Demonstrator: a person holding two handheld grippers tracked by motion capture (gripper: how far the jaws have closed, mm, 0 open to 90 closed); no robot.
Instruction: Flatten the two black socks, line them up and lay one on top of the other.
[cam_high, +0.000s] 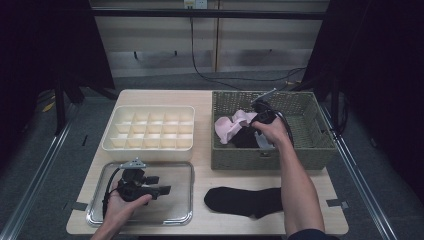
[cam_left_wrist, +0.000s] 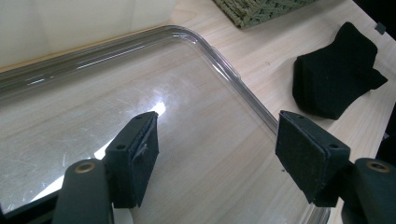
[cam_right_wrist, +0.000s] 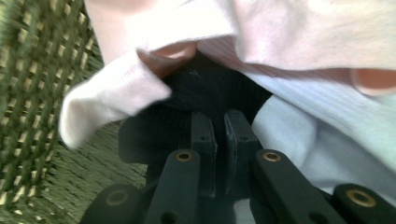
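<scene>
My right gripper (cam_high: 256, 125) reaches down into the woven basket (cam_high: 320, 131). In the right gripper view its jaws (cam_right_wrist: 219, 115) stand almost together, pinched on a fold of a black sock (cam_right_wrist: 201, 88) that lies under a pink sock (cam_right_wrist: 303, 32) and beside a pale blue one (cam_right_wrist: 322, 140). From above, the pink sock (cam_high: 227, 125) and the black sock (cam_high: 244, 138) lie in the basket's left half. My left gripper (cam_high: 159, 185) hovers open over the clear tray (cam_high: 186, 167), nothing between its pads (cam_left_wrist: 140, 149). Another black sock (cam_high: 240, 200) lies flat on the table.
A cream organiser box (cam_high: 150, 111) with several small compartments stands behind the tray. In the left gripper view, the tray's rim (cam_left_wrist: 233, 74) runs between the jaws and the black sock (cam_left_wrist: 336, 79). Bare wood shows between tray and sock.
</scene>
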